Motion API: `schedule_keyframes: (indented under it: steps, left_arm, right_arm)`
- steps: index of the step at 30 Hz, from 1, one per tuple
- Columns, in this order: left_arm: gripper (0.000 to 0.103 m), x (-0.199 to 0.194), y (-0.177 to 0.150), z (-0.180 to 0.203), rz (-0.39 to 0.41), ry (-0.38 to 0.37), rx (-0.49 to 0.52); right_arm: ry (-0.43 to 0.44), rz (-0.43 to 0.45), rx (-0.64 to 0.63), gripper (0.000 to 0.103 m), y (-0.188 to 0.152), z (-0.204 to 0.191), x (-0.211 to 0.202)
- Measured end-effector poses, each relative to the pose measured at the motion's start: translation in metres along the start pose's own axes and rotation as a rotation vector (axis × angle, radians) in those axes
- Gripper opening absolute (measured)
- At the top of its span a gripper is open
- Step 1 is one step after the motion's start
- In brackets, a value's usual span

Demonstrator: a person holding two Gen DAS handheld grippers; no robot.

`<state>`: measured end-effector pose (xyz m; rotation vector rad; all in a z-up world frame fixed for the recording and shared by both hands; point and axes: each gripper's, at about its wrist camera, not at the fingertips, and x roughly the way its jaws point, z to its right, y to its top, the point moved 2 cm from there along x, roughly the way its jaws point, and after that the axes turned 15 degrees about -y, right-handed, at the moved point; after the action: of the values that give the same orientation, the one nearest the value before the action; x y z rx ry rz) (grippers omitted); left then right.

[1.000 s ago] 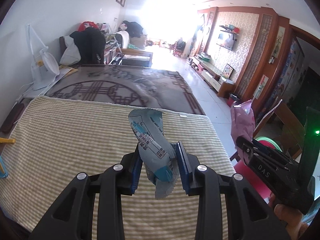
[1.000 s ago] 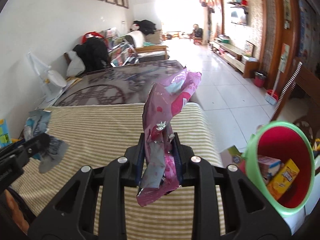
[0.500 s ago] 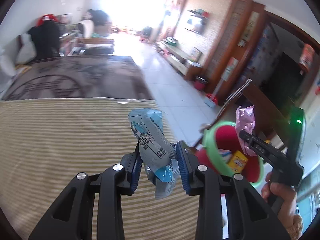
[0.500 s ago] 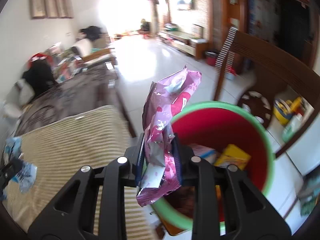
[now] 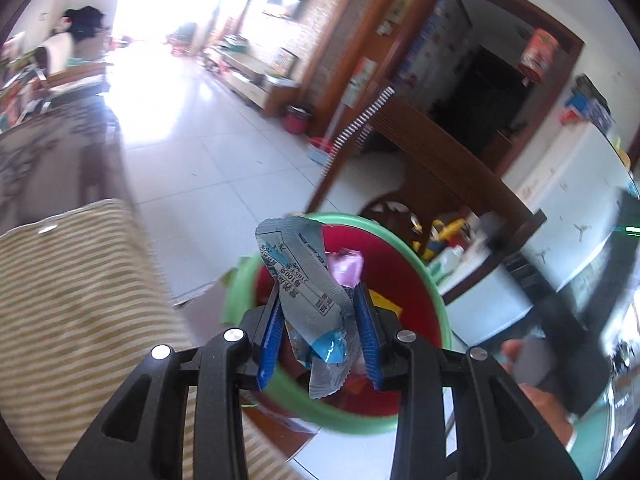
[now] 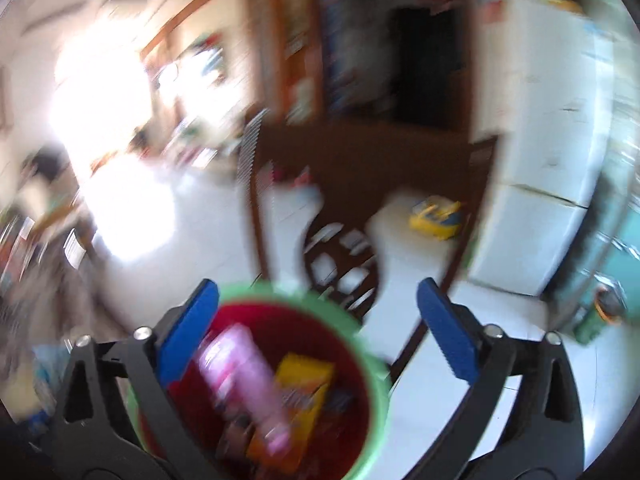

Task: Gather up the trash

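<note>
Trash goes in the red bin with the green rim [image 5: 436, 308], low centre of both views. The pink wrapper [image 6: 244, 380] lies inside beside a yellow box [image 6: 304, 384]; the right gripper [image 6: 320, 332] above it has just spread its jaws, now empty. The left gripper [image 5: 316, 332] hangs over the bin mouth, its jaws easing apart, the grey-and-blue wrapper [image 5: 308, 288] between them ready to drop, beside the striped desk [image 5: 80, 300].
</note>
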<state>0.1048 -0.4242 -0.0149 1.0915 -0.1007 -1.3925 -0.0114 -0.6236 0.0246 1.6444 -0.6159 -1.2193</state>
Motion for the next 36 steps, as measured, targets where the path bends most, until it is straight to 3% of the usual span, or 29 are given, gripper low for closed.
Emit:
schedule_keyframes:
  steps: [2,3,4,5,8,12,15,19,22,24,27,29,31,33,36]
  left_arm:
    - [0.042,0.017,0.002,0.003,-0.022,-0.003,0.012]
    - [0.056,0.022,0.002,0.004,-0.025,0.011,0.013]
    - [0.065,0.023,0.002,0.004,-0.022,0.016,0.008]
    - [0.076,0.019,0.001,0.004,-0.006,0.013,-0.003]
    - [0.085,-0.006,-0.002,-0.006,0.042,0.013,-0.026]
    - [0.091,-0.069,-0.013,-0.036,0.117,0.091,-0.048]
    - [0.095,-0.132,-0.028,-0.067,0.219,0.206,-0.070]
    - [0.095,-0.217,-0.052,-0.107,0.328,0.393,-0.080]
    - [0.095,-0.277,-0.066,-0.129,0.415,0.508,-0.067]
    - [0.095,-0.314,-0.074,-0.137,0.501,0.568,-0.052]
    - [0.095,-0.358,-0.084,-0.143,0.621,0.655,-0.016]
    - [0.095,-0.377,-0.091,-0.148,0.664,0.739,0.010]
    - [0.095,-0.391,-0.099,-0.155,0.698,0.831,0.033]
    - [0.095,-0.400,-0.102,-0.160,0.706,0.847,0.034]
    - [0.095,-0.415,-0.101,-0.159,0.723,0.817,0.051]
  right_arm:
    - [-0.030,0.037,0.136,0.098,0.006,0.021,-0.003]
    - [-0.039,0.047,0.172,0.098,0.007,0.027,-0.004]
    - [-0.046,0.055,0.196,0.098,0.009,0.029,-0.004]
    - [-0.047,0.067,0.211,0.098,0.009,0.029,-0.006]
    - [-0.007,0.090,0.162,0.098,0.010,0.009,-0.013]
    - [0.116,0.149,0.034,0.098,0.005,-0.038,-0.047]
    - [0.261,0.177,-0.040,0.098,-0.003,-0.072,-0.087]
    - [0.469,0.131,-0.164,0.098,-0.026,-0.125,-0.133]
    - [0.559,0.179,-0.175,0.098,-0.036,-0.144,-0.176]
    - [0.622,0.236,-0.116,0.098,-0.039,-0.145,-0.202]
    - [0.682,0.272,0.003,0.098,-0.050,-0.151,-0.233]
    - [0.724,0.207,0.043,0.098,-0.061,-0.159,-0.239]
    - [0.756,0.082,0.023,0.098,-0.075,-0.173,-0.238]
    - [0.726,0.057,-0.019,0.098,-0.084,-0.184,-0.243]
    - [0.733,0.151,-0.090,0.098,-0.091,-0.187,-0.263]
